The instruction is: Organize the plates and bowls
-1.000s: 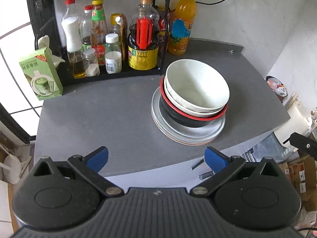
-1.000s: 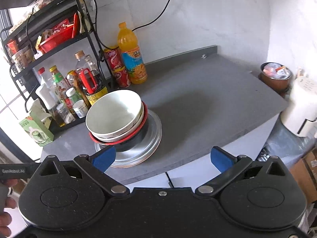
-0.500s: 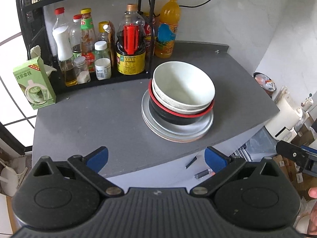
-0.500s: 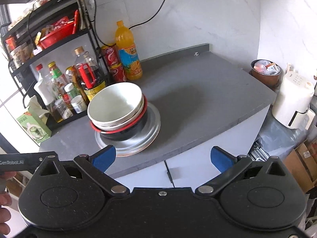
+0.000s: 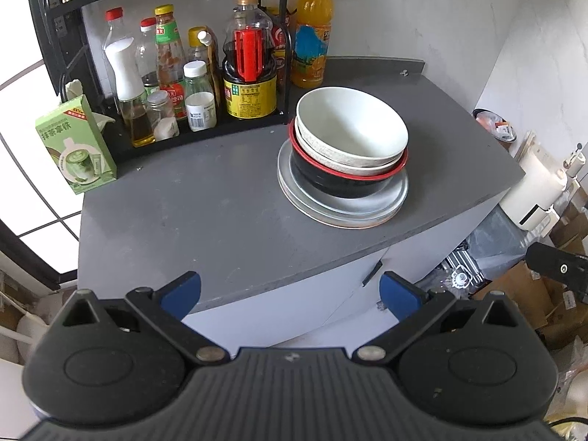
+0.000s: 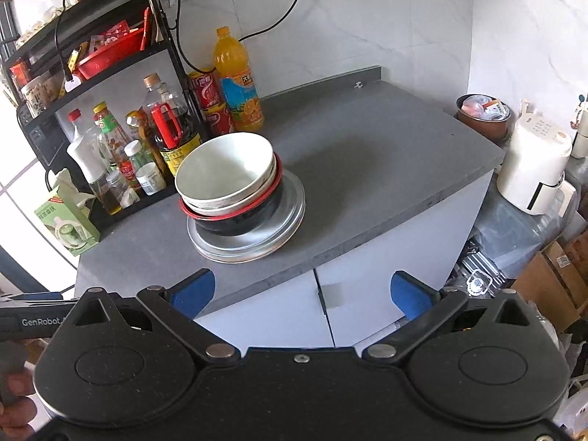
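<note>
Both tools were held off the front edge of the grey countertop (image 5: 228, 213), short of the dishware. The left gripper (image 5: 290, 292) had its blue-padded fingers (image 5: 182, 290) spread wide w/ nothing between them; the right gripper (image 6: 299, 292) was likewise released, pads (image 6: 408, 294) far apart and holding nothing. The dishware sat as one stack near the centre of the countertop, close to the front edge. At the bottom were the plates (image 5: 341, 209), approx. two or three nested, exact count not readable. On the plates stood a black bowl w/ red rim (image 5: 338, 182); inside it sat a speckled bowl (image 5: 330, 158), and on top a white bowl (image 5: 352, 125), mouth up and empty. In the right wrist view the same stack read as white bowl (image 6: 224, 171) over the black bowl (image 6: 239, 220) over the plates (image 6: 290, 213), leaning slightly. Just behind the stack stood a black wire rack (image 5: 272, 55) carrying sauce and oil bottles, incl. a soy sauce jug w/ red handle (image 5: 250, 73). An orange drink bottle (image 5: 310, 33) stood beside the rack at the wall. A green carton (image 5: 75, 150) stood at the left end of the countertop. Below were white cabinet doors (image 6: 367, 283). A white kettle-type appliance (image 6: 533, 169) stood to the right, off the countertop.
</note>
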Tool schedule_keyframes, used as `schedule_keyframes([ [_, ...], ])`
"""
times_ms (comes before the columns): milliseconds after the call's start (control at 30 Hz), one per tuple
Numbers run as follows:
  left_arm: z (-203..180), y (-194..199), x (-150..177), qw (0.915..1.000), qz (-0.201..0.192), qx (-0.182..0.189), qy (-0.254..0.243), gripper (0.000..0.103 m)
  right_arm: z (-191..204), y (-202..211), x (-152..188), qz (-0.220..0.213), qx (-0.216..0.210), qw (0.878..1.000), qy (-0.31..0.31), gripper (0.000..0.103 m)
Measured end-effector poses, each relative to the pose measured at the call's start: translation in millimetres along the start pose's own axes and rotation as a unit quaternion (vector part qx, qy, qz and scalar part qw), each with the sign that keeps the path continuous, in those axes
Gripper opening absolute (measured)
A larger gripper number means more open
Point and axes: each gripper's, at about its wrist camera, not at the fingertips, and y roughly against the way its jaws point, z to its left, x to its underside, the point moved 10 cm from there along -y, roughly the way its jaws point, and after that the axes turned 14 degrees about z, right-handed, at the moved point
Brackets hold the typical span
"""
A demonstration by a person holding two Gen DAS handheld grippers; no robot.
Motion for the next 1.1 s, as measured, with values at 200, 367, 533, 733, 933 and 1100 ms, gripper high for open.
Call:
schedule_keyframes([
  [200,-0.4,4.7,-2.6,0.9998,-0.008,-0.008,-0.015,0.103,-5.1,0.8,-0.7,-0.004,0.001,1.0,-0.015,0.103],
  [367,1.6,5.9,-4.3,0.9999,-0.008,0.0,-0.012,0.103,-3.7,2.5,0.5,-0.007,0.003,1.0,-0.017,0.103],
  [533,2.9,4.5,-3.3,0.9998,-0.005,0.001,-0.017,0.103,-1.9,3.9,1.6,-0.007,0.006,1.0,-0.016,0.103],
  [733,4.4,3.2,-2.4,0.9999,-0.003,0.002,-0.015,0.103,-0.6,4.1,4.3,-0.002,0.008,1.0,-0.011,0.103],
  [933,4.8,1.8,-1.4,0.9998,0.0,0.003,-0.018,0.103,1.8,6.1,7.0,-0.001,0.006,1.0,-0.007,0.103],
  [1100,3.2,0.0,-0.7,0.9998,0.005,0.007,-0.017,0.103,-0.8,7.0,9.0,0.001,0.006,1.0,-0.011,0.103],
])
